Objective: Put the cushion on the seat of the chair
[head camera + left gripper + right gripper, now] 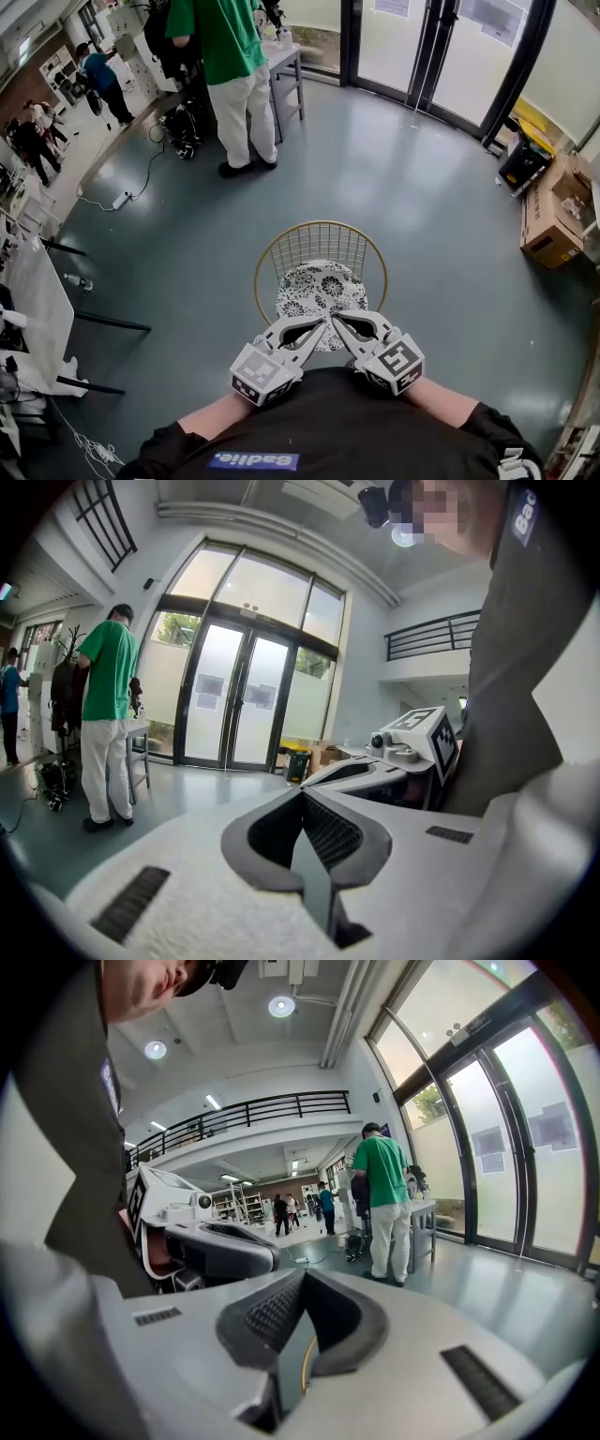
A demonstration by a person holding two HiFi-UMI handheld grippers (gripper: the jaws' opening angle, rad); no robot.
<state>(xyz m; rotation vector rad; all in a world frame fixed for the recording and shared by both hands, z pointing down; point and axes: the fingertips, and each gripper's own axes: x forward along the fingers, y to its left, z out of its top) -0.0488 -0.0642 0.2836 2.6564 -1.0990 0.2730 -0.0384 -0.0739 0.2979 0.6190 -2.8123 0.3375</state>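
A black-and-white floral cushion (317, 289) lies on the seat of a chair with a gold wire back (319, 246), straight ahead of me on the grey floor. My left gripper (320, 324) and right gripper (337, 320) are held close to my chest, tips nearly meeting over the cushion's near edge. Both are shut with nothing between the jaws. In the left gripper view the left gripper (302, 795) points out across the room at the glass doors, with the right gripper's marker cube (424, 735) beside it. The right gripper (305, 1275) likewise points into the hall.
A person in a green shirt (228, 56) stands by a small table at the back. Cardboard boxes (553, 216) sit at the right near the glass doors (422, 47). A white table (37, 309) and floor cables (122, 197) are at the left.
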